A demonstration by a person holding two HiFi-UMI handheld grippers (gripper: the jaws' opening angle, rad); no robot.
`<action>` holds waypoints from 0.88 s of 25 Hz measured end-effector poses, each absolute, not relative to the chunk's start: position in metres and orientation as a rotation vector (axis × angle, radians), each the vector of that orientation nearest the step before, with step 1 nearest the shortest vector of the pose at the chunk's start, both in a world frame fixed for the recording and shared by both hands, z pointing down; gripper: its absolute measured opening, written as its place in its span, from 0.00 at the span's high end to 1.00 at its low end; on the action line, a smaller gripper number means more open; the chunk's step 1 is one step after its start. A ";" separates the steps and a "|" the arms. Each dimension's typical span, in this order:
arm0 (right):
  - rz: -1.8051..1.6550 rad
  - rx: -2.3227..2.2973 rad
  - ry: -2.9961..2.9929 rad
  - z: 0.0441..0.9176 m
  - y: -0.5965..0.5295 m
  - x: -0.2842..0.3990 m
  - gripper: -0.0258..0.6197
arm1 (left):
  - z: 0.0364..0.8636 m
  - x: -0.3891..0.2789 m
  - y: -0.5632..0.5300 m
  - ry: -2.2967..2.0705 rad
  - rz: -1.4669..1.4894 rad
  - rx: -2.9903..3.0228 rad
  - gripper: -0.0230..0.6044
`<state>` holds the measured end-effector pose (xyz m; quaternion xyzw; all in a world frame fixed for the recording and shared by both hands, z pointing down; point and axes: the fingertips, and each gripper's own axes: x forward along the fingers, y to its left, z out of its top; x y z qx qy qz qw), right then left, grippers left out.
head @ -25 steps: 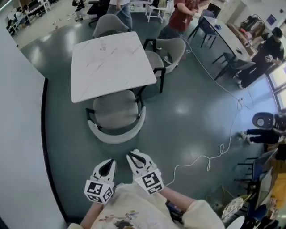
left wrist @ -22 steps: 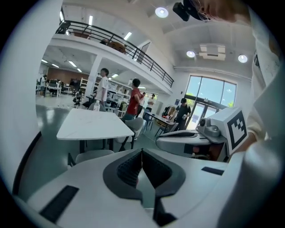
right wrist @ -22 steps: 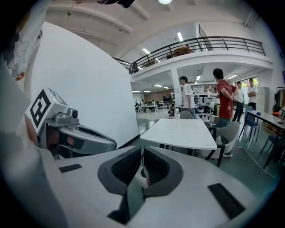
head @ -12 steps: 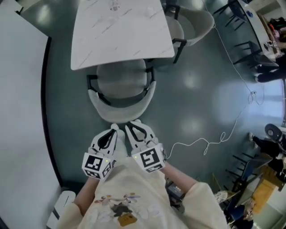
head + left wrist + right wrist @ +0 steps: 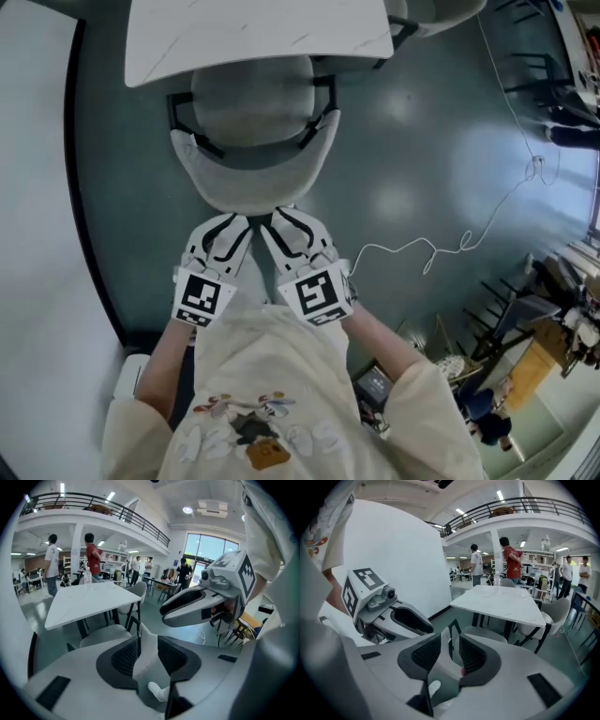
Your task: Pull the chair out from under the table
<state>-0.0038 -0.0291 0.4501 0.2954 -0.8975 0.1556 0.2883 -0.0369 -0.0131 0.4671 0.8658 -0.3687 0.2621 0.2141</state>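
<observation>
A grey chair (image 5: 251,98) is tucked under the white marble table (image 5: 253,33), its curved backrest (image 5: 248,183) toward me. Both grippers sit side by side at the middle of the backrest's top rim. The left gripper (image 5: 232,225) has its jaws opening, and in the left gripper view the pale rim (image 5: 146,641) runs up between the pads of the left gripper (image 5: 147,648). The right gripper (image 5: 281,221) is opening too, and the rim (image 5: 446,641) stands between the pads of the right gripper (image 5: 451,652). I cannot see either pair of pads pressing on it.
A white wall (image 5: 37,187) runs close along the left. A white cable (image 5: 422,253) snakes over the dark floor at the right. Another pale chair (image 5: 441,9) stands at the table's far right corner. People (image 5: 93,555) stand beyond the table.
Both grippers came forward and down from in front of my chest to the chair's backrest rim. Their jaws, shut before, now stand apart around the rim.
</observation>
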 end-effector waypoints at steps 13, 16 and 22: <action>0.107 0.405 -2.307 0.522 -0.011 -0.010 0.72 | 0.542 -0.028 0.013 -0.693 1.115 2.545 0.66; 0.042 0.296 -2.284 0.539 -0.004 -0.012 0.72 | 0.555 -0.027 0.013 -0.653 1.158 2.558 0.66; -0.037 0.196 -2.313 0.574 -0.002 -0.013 0.72 | 0.578 -0.018 0.009 -0.586 1.157 2.658 0.66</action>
